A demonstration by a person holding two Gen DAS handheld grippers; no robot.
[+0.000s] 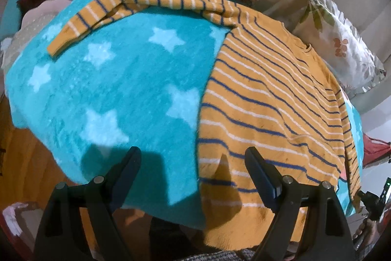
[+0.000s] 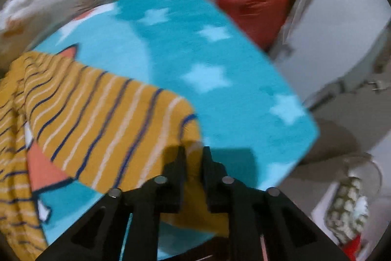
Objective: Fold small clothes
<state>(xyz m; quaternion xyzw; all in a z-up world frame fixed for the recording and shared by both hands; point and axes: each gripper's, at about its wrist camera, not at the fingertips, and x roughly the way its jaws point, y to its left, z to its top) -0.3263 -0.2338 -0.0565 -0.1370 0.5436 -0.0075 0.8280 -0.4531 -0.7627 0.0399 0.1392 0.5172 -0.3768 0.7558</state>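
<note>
A small yellow shirt point(image 1: 264, 109) with blue and white stripes lies spread on a turquoise star blanket point(image 1: 117, 94). One sleeve point(image 1: 127, 4) stretches out to the far left. My left gripper point(image 1: 193, 155) is open and empty, hovering over the shirt's near left hem edge. In the right wrist view, my right gripper point(image 2: 194, 151) is shut on the cuff of the shirt's other sleeve point(image 2: 110, 119) and holds it over the blanket point(image 2: 220, 65). The view is blurred.
Patterned pillows point(image 1: 342, 40) lie behind the blanket. A red cushion point(image 2: 256, 11) sits beyond the blanket's far right edge. A wooden floor point(image 1: 27, 151) shows at the left. A glass jar point(image 2: 349, 207) stands at the lower right.
</note>
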